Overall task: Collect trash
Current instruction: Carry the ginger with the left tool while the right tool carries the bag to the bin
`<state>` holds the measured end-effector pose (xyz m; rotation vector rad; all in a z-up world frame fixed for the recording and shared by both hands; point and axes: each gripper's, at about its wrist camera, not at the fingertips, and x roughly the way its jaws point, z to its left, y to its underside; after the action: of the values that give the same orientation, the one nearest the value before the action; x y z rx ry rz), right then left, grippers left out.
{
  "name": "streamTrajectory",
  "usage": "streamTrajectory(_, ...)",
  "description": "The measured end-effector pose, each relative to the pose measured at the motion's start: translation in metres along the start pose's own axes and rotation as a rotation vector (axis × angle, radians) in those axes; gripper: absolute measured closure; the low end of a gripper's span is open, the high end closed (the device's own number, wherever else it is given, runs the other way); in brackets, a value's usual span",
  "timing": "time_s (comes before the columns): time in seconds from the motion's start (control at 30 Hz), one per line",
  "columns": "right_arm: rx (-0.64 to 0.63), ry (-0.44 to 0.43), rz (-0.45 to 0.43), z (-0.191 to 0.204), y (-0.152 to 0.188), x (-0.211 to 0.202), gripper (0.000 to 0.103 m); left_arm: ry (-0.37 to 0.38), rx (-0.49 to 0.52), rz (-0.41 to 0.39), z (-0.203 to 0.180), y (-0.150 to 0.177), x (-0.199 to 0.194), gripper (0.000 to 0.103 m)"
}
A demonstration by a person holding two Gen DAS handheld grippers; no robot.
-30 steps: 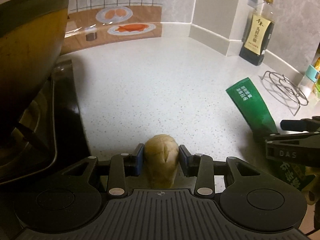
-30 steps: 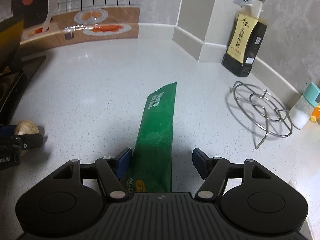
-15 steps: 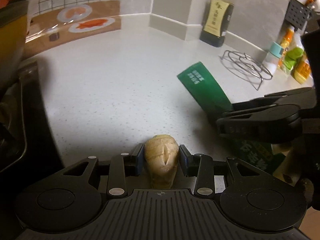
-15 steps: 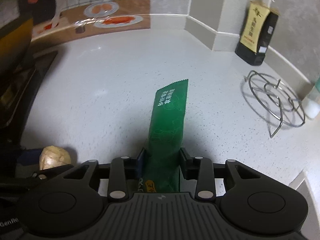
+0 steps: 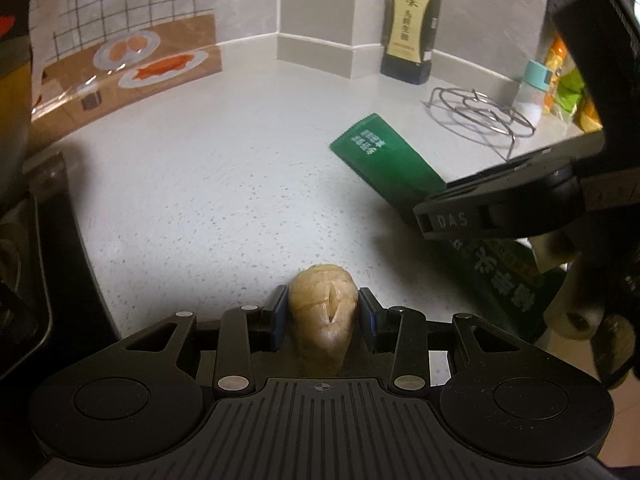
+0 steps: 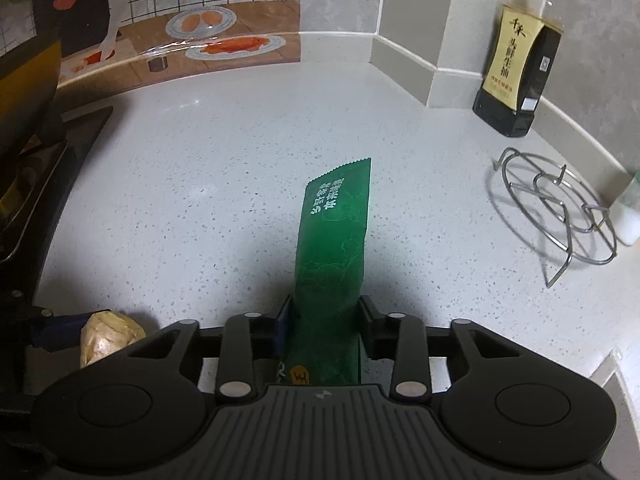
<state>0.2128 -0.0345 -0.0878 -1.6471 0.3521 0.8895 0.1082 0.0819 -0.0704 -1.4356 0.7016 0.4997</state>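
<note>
My right gripper [image 6: 324,320] is closing on the green wrapper [image 6: 334,240], whose long axis runs straight away from me over the counter [image 6: 240,160]. My left gripper [image 5: 322,318] clamps a beige lump [image 5: 323,316] (food scrap, I think), near left. A wire trivet [image 6: 560,216] and sauce bottle [image 6: 516,64] stand far right, clear.

hidden: green wrapper [image 6: 332,248] near end under right gripper [image 6: 324,320] | cut off: soy sauce bottle [image 5: 408,36] top | unreadable: wrapper print
</note>
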Motion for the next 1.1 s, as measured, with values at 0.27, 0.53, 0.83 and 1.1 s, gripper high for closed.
streamTrajectory(0.27, 0.07, -0.109, -0.034, -0.01, 0.007, -0.036, 0.084, 0.084, -0.158, -0.021, 0.023, 0.002, -0.004, 0.062)
streamTrajectory(0.53, 0.135, -0.137, -0.139, -0.03, 0.012, -0.089, 0.085, 0.176, -0.26, -0.052, 0.036, -0.008, -0.027, 0.063)
streamTrajectory(0.83, 0.226, -0.008, -0.208, -0.084, 0.055, -0.135, 0.085, 0.352, -0.06, -0.019, -0.05, -0.034, -0.034, 0.062)
streamTrajectory(1.1, 0.439, 0.133, -0.116, -0.148, 0.146, -0.144, 0.085, 0.478, 0.098, 0.165, -0.135, -0.007, 0.007, 0.062)
